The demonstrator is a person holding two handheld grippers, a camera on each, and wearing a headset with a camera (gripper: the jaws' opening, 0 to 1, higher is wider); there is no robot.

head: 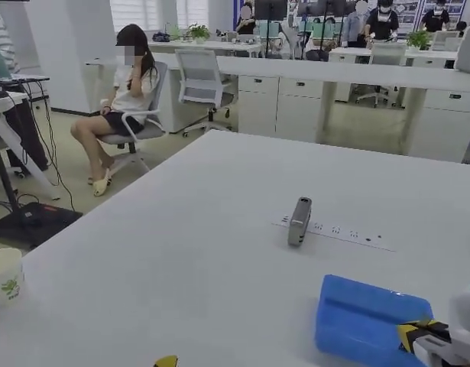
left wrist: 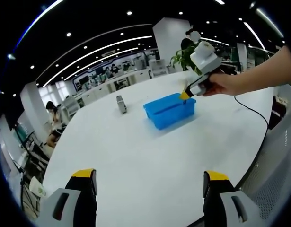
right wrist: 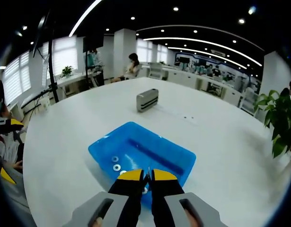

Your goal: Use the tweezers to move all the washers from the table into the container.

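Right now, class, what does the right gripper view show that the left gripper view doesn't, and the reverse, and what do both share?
The right gripper view looks into the blue container: washers lie inside, and the right gripper has its jaws together at the near rim. The left gripper view has a hand holding that gripper over the container, and the left gripper with jaws wide apart. Both share the white table, the container and the grey block beyond it.

The counter [head: 181, 252] lies bare across the centre and left of the head view, leaving wide passage there. A grey block [head: 299, 221] stands right of centre, the blue container [head: 368, 317] occupies the lower right, and a paper cup [head: 5, 275] sits at the lower-left edge
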